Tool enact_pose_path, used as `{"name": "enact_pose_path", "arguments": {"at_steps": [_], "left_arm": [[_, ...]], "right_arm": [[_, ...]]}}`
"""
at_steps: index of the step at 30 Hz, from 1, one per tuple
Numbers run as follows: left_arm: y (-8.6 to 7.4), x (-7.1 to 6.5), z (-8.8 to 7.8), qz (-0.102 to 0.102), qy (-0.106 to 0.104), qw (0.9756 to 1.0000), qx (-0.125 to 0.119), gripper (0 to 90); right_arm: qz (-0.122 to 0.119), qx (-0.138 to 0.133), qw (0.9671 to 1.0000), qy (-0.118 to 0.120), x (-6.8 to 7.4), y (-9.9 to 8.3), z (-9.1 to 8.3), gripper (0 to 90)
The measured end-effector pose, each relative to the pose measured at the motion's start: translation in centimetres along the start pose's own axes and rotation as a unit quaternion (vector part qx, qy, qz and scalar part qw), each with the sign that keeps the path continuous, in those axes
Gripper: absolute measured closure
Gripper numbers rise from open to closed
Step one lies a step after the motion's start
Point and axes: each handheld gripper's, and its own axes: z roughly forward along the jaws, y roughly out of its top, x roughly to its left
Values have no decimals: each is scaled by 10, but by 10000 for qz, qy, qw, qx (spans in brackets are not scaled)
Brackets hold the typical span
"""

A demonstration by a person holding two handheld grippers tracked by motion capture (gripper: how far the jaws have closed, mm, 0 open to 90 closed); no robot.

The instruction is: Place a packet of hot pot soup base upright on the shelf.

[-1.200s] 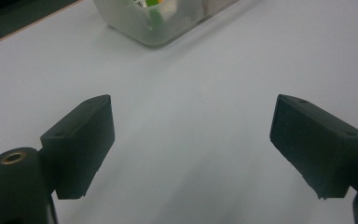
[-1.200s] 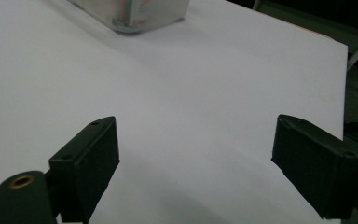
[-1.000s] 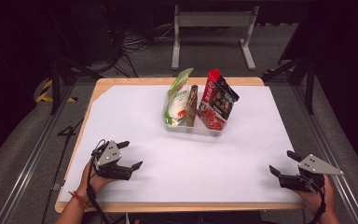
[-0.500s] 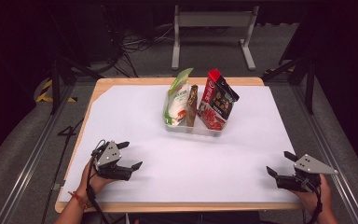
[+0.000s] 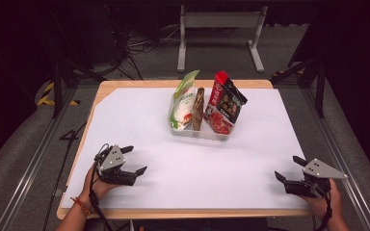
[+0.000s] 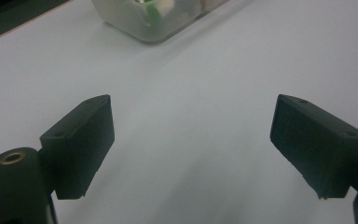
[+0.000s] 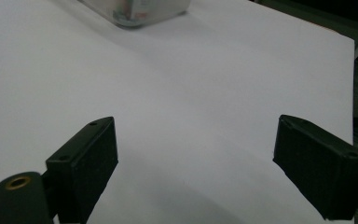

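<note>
We note both tools low at the near edge of the tabletop, which is covered by a white sheet; nothing is held. The left hand-held gripper sits near the left corner, jaws spread wide and pointing toward the centre; the left gripper view confirms the gap, with bare white sheet between the two black jaws. The right hand-held gripper sits near the right corner, jaws likewise spread, empty, aimed inward and away from the person; its grey plate faces up.

The things nearest to hand stand well apart from both tools, at the far middle of the sheet: a clear tray holding upright packets. From left to right we read a green-and-white pouch, a slim brown packet just beside it, and a red-and-black pouch leaning toward the right. A corner of the tray shows at the top of each gripper view.

Judgement: the work stands at its opening step, approach not yet begun; no packet is touched. The next move probably calls for one tool to travel forward to the tray and close on a packet's top edge, since the packets stand tight together; the other may need to steady the tray.

Pose: both forearms enter from below, wrists low, hands wrapped round the tool bodies; the left wrist carries a band.
</note>
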Motion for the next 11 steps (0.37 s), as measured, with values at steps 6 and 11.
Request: {"name": "enact_pose_path", "arguments": {"at_steps": [6,11], "left_arm": [[0,0,0,11,6,10000,-18,144],[0,1,0,-25,9,10000,-33,144]], "right_arm": [[10,2,10000,-32,0,0,-1,136],[25,-33,10000,-48,0,1,-2,135]]}}
